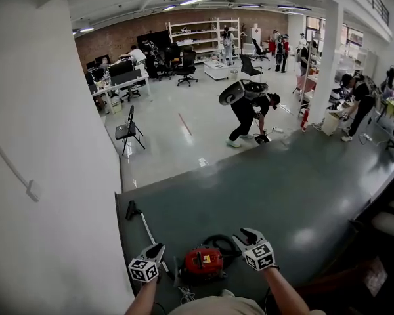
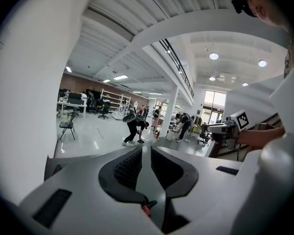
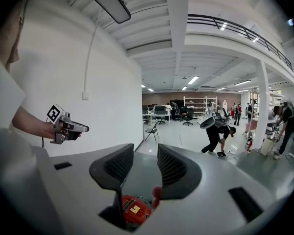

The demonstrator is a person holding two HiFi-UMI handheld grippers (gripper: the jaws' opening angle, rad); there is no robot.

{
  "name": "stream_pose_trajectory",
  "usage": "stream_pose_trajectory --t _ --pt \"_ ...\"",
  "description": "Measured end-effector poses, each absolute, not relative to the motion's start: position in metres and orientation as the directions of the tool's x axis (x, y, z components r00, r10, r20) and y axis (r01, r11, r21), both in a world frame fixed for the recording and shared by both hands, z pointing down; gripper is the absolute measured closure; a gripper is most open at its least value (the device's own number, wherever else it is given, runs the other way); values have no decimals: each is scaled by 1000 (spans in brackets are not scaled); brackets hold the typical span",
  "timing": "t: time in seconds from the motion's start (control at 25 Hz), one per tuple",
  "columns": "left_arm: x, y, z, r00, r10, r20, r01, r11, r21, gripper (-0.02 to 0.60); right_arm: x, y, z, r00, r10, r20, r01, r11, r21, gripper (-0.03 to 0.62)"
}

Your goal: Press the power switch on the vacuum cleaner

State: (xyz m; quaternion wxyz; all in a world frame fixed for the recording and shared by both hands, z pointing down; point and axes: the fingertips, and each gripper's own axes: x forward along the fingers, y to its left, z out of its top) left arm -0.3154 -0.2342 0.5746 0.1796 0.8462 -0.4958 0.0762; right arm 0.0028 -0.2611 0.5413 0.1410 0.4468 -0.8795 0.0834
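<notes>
A small red vacuum cleaner (image 1: 204,262) sits on the dark grey floor just in front of me, and its black hose (image 1: 222,241) loops behind it. Its thin wand runs left to a floor nozzle (image 1: 132,210). My left gripper (image 1: 157,249) hovers just left of the vacuum, open and empty. My right gripper (image 1: 245,234) hangs just right of it, above the hose, also open with nothing between its fingers. In the right gripper view the red body (image 3: 134,210) shows below the gap of the gripper (image 3: 146,151). The left gripper view (image 2: 146,153) catches only a red sliver (image 2: 146,210).
A white wall (image 1: 46,176) rises close on the left. Dark stairs or furniture (image 1: 387,222) border the floor at right. Farther off are a black folding chair (image 1: 128,131), a person bent over (image 1: 246,113), and desks and more people at the back.
</notes>
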Motion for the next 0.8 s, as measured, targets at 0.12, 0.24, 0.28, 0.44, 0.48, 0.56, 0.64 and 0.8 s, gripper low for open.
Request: stream_pose_trajectory --t 0.12,0.24,0.28,0.44,0.48,0.56,0.64,0.8 --pt "-310 -231 583 498 -798 338 -867 -451 213 535 4 -254 552 -535 -781 323 -836 545 -67 436" --pt "-299 -229 587 500 -794 344 -866 -457 203 535 13 -247 562 -510 -797 323 -854 515 -79 437" --pt "-296 -230 588 502 -793 346 -865 -460 201 535 14 -246 565 -509 -794 333 -852 519 -66 446" --pt "-287 -228 593 514 -775 368 -857 -474 200 535 7 -238 585 -505 -776 378 -840 543 -7 523" --pt "-283 -225 594 519 -769 373 -855 -477 205 535 6 -236 588 -505 -776 379 -841 541 -12 530" --pt "-275 -222 595 528 -761 376 -849 -482 216 535 6 -234 589 -507 -781 366 -843 537 -21 550" --pt "-268 -220 596 534 -757 375 -845 -487 221 535 7 -233 587 -509 -785 352 -844 536 -26 562" --pt "-260 -216 601 545 -748 379 -838 -494 230 535 9 -229 588 -511 -783 354 -843 537 -28 574"
